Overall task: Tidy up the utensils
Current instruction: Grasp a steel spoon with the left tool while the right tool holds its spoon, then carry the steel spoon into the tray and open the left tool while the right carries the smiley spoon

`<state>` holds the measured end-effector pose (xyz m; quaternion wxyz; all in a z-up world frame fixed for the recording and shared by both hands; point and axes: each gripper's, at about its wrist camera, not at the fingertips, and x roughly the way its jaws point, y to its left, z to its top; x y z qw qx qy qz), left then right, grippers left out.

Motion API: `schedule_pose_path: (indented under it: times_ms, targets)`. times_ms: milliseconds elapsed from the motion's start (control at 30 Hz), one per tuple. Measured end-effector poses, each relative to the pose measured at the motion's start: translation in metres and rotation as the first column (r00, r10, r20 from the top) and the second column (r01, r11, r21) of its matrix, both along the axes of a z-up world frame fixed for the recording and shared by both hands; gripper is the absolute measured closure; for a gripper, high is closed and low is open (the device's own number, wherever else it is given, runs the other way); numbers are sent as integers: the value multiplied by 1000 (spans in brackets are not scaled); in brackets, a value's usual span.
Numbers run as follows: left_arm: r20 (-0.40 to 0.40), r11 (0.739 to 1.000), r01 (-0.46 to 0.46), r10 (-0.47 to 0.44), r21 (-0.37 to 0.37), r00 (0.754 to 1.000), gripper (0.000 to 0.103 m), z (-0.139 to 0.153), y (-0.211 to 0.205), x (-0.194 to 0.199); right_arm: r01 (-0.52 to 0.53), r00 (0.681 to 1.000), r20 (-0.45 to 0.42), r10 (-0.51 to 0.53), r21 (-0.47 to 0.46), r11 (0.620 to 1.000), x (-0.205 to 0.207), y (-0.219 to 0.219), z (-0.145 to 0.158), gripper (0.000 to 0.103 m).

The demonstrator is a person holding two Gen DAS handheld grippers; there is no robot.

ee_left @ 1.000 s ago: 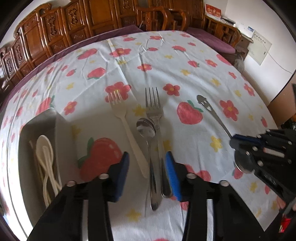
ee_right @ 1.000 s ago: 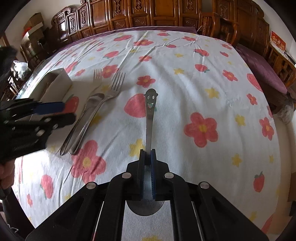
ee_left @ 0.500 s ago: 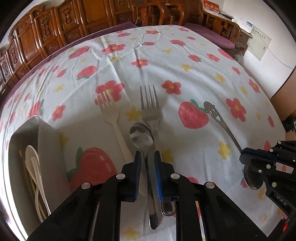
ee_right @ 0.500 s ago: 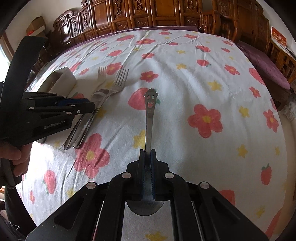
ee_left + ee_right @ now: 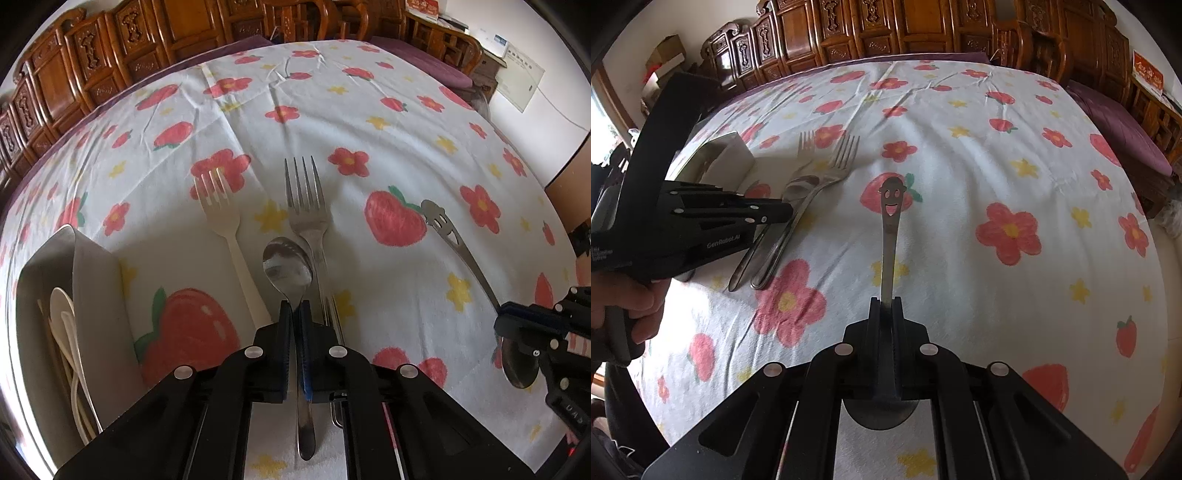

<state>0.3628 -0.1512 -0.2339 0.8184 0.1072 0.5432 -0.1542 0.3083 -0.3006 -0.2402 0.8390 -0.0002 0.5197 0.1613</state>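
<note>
Left gripper [image 5: 294, 314] clenched on the spoon [image 5: 287, 264] neck, beside the fork [image 5: 304, 206] on the cloth; right gripper [image 5: 885, 308] clamps the smiley spoon [image 5: 891, 206]. Risk: the thin neck may pivot or snag the touching fork on lifting.

My right gripper [image 5: 886, 306] clamped on neck of smiley-face spoon [image 5: 891, 206]; smiley handle end points away, bowl sits under gripper body. Left gripper [image 5: 786, 214] enters from left, person's hand [image 5: 628, 306] on its grip, tips at metal spoon [image 5: 798, 186]. Metal fork [image 5: 827, 173] lies just beside that spoon; white plastic fork [image 5: 805, 142] beyond. Metal tray [image 5: 738, 155] far left. All on floral tablecloth [image 5: 997, 166].
</note>
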Motion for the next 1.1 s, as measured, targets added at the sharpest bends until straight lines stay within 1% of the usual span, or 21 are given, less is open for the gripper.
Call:
schedule_pose_path:
  times_ms: [100,200,333,467,633,767,1100]
  targets:
    - [-2,1000,-7,7,-23,1000,99,4,3,-2,1,1000,-1,-1,-1,1000,-2,1,1,96]
    - [11,999,-11,11,-46,1000,99,14,5,-6,4,1000,3,-4,1,1000,-3,2,4,96]
    - [40,997,-12,15,-70,999,100,32,9,-15,5,1000,18,-5,3,1000,-6,6,14,96]
    - [90,997,-9,17,-81,996,100,50,14,-26,3,999,35,-3,5,1000,-10,12,24,96]
    - [113,994,-13,26,-112,993,101,66,23,-37,-3,999,53,3,-1,1000,-18,20,38,96]
    - [149,991,-9,29,-137,988,102,84,29,-50,-8,998,68,8,-5,1000,-23,27,48,96]
    - [214,986,-3,40,-169,976,102,126,49,-77,-31,994,109,31,-4,1000,-36,48,74,96]
